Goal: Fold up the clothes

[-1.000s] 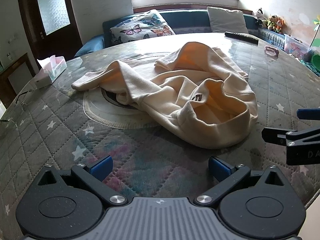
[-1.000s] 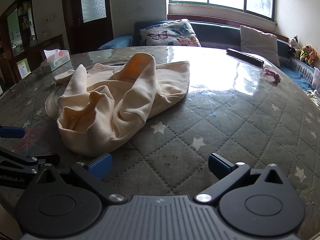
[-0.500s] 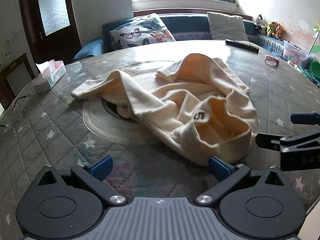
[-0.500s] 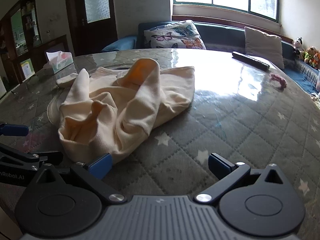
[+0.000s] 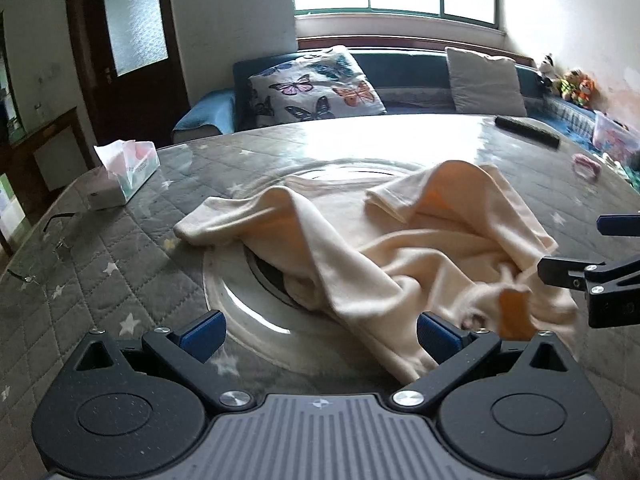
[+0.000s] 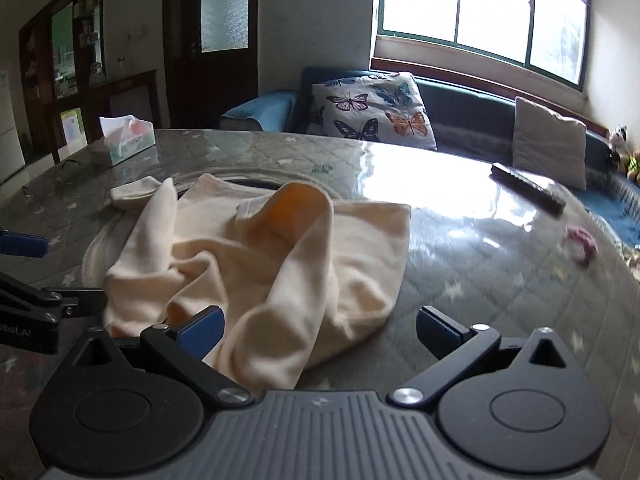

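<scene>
A crumpled cream garment (image 5: pixel 400 248) lies in a heap on the round table, over the glass turntable (image 5: pixel 240 300). It also shows in the right wrist view (image 6: pixel 260 272). My left gripper (image 5: pixel 320 330) is open, its jaws wide apart, with the garment's near edge lying between its fingers. My right gripper (image 6: pixel 320 330) is open too, with the garment's near corner lying between its fingers by the left fingertip (image 6: pixel 200 326). Neither is closed on the cloth. Each gripper shows at the edge of the other's view.
The table (image 5: pixel 100 280) has a grey quilted star cover under glass. A tissue box (image 5: pixel 126 174) stands far left, with glasses (image 5: pixel 48 240) near it. A remote (image 6: pixel 528 194) and a pink item (image 6: pixel 582 242) lie far right. A sofa with cushions runs behind.
Both grippers have moved forward and lower toward the garment, whose near edge now lies between the fingers of each. The cloth's near side looks shifted and bunched.
</scene>
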